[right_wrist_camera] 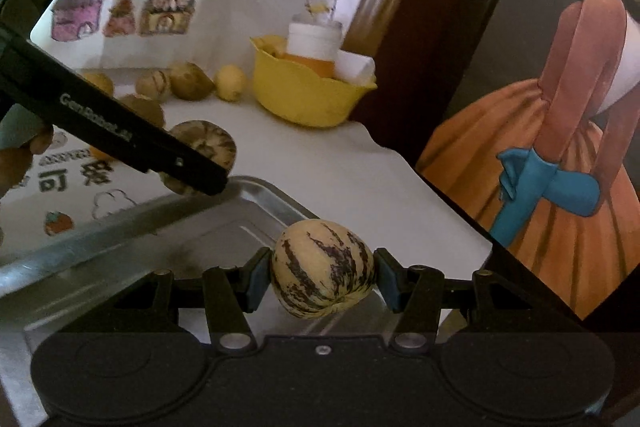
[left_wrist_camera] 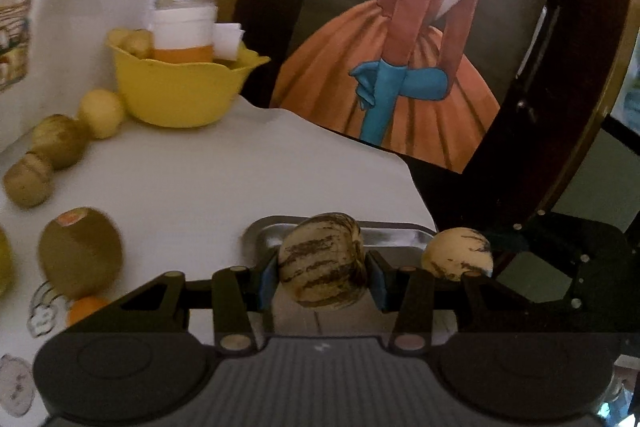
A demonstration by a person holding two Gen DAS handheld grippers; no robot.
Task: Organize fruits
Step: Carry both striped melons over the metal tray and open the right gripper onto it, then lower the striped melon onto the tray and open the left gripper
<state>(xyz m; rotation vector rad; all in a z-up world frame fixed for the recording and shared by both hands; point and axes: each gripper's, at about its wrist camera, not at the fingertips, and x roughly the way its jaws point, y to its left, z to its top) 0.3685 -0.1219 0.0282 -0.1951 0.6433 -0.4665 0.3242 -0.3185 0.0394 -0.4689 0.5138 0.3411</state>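
Pinching a striped pepino melon (left_wrist_camera: 322,263) between its blue pads (left_wrist_camera: 265,283), my left gripper (left_wrist_camera: 320,279) holds the fruit just above the near edge of the metal tray (left_wrist_camera: 394,235). From my right wrist camera that left tool shows as a black bar (right_wrist_camera: 120,135) slanting down from the upper left, its tip over the tray's far corner with the striped fruit (right_wrist_camera: 208,143) partly hidden behind it. My right gripper (right_wrist_camera: 320,281) is likewise clamped on a second striped pepino melon (right_wrist_camera: 322,269), held level over the tray's floor (right_wrist_camera: 168,247), fingers (right_wrist_camera: 256,277) pressing the fruit from both sides. In the left view this second melon (left_wrist_camera: 458,253) sits just to the right, beyond the tray's edge. Further back on the white table (left_wrist_camera: 224,171) lie a kiwi (left_wrist_camera: 80,251), several brownish and yellow fruits (left_wrist_camera: 60,141), and a yellow bowl (left_wrist_camera: 180,87) holding a white and orange jar (left_wrist_camera: 184,35).
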